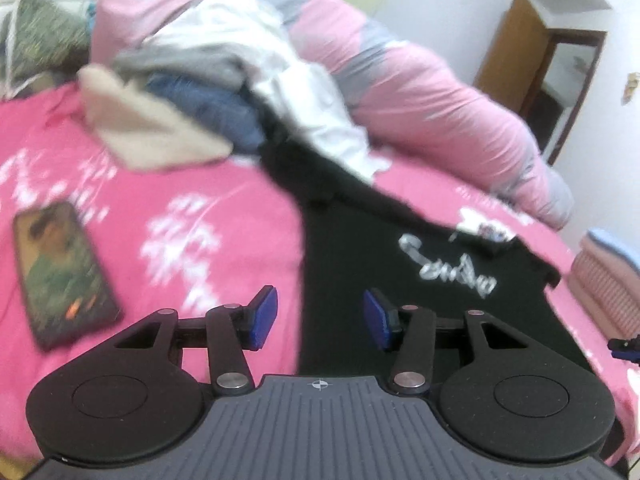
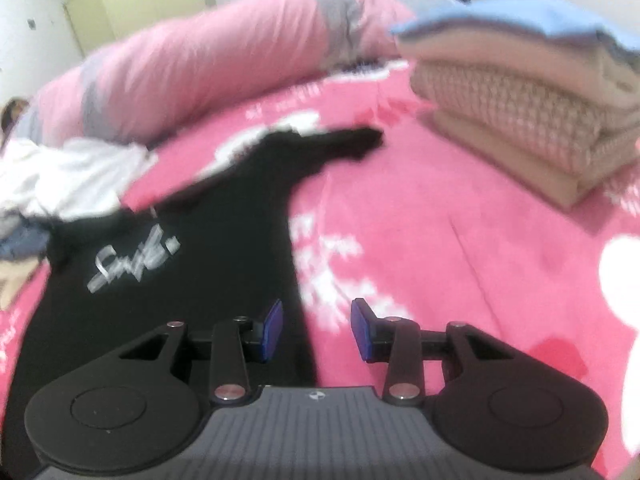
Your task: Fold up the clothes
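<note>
black shirt [image 1: 400, 288] – blurred silver script, unreadable – under left gripper [image 1: 320, 322] and right gripper [image 2: 317, 330], both spread wide, empty.

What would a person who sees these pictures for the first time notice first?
Most striking is the black shirt with silver script, spread on the bright pink bedsheet just ahead of both open grippers, the left gripper and the right gripper. Behind it lies a heap of unfolded clothes against a rolled pink and grey duvet. A neat folded stack sits to the right, and a phone lies at the left.
</note>
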Demonstrator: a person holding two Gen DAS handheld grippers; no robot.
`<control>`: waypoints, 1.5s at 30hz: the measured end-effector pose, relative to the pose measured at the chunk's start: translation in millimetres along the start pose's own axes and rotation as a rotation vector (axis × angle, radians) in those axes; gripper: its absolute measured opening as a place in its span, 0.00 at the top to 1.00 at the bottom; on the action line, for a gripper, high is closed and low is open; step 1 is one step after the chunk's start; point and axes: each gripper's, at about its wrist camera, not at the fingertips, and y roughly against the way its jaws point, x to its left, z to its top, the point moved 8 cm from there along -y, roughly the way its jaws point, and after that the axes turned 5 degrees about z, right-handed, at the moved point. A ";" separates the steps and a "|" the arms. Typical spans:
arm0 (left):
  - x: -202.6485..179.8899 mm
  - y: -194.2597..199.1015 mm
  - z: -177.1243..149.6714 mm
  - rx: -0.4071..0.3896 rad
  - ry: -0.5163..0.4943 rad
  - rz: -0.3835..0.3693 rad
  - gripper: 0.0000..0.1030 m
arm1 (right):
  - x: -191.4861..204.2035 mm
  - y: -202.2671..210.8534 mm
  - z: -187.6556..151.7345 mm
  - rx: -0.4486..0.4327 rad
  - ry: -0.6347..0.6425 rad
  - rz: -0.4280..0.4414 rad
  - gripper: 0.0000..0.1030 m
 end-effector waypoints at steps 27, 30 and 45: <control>-31.7 -212.1 39.5 0.065 -0.094 -0.035 0.53 | 273.5 -360.5 93.9 0.402 0.142 0.451 0.43; -25.9 -220.1 36.6 0.078 -0.064 -0.053 0.53 | 282.7 -352.5 90.0 0.399 0.223 0.500 0.50; -22.5 -221.2 35.3 0.058 -0.053 -0.046 0.53 | 343.4 -348.3 107.6 0.100 0.720 0.333 0.94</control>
